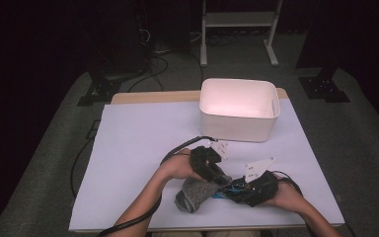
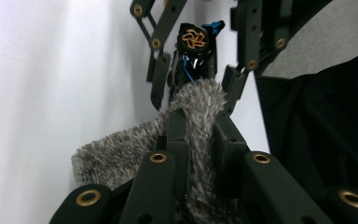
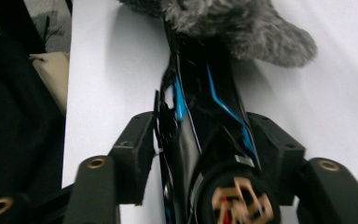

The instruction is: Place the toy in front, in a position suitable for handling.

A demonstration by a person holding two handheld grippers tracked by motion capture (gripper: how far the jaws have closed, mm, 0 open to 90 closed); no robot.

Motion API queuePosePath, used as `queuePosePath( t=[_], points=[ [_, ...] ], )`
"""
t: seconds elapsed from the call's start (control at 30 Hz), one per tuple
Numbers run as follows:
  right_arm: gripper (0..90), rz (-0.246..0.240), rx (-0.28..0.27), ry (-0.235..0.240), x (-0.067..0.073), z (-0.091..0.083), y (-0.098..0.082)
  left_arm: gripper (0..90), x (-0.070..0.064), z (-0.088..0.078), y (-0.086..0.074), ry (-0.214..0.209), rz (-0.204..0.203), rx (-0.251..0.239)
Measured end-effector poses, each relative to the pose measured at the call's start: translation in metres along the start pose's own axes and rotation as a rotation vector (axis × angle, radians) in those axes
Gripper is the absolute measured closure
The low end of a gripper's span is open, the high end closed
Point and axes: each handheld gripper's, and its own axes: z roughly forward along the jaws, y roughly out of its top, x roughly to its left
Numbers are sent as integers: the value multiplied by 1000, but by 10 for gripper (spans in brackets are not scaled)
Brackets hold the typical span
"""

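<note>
Working at a white table (image 1: 128, 148) with a white bin (image 1: 239, 109) at its far edge, grey floor and dark surroundings beyond, I keep both tools near my edge. My left gripper (image 2: 199, 135) is clamped on the grey fuzzy sock (image 2: 121, 154). My right gripper (image 3: 205, 149) straddles a black-and-blue toy (image 3: 205, 112), its tip under the sock; I cannot tell if those pads press.
</note>
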Motion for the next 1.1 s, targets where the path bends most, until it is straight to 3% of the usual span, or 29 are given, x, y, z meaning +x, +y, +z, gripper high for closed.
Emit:
queuePosePath(
  t=[0.13, 0.4, 0.53, 0.77, 0.83, 0.93, 1.03, 1.1],
  points=[
    [530, -28, 24, 20, 1, 3, 3, 796, 0, -3, -5, -5, -3, -11],
    [556, -52, -7, 39, 2, 8, 10, 797, -4, -23, -17, 9, -15, -44],
    [557, -76, -28, 69, 0, 21, 29, 798, -12, -47, -33, 38, -34, -60],
    [557, -127, -33, 103, -1, 46, 59, 798, -24, -68, -55, 78, -59, -50],
    [557, -140, -33, 117, 0, 56, 68, 798, -26, -69, -64, 77, -72, -51],
    [556, -161, -14, 131, 2, 68, 77, 798, -25, -63, -75, 86, -92, -3],
    [556, -168, -4, 135, 3, 73, 79, 798, -24, -62, -83, 89, -103, -25],
    [556, -165, -3, 137, 1, 73, 78, 799, -24, -63, -84, 102, -105, -12]
  ],
)
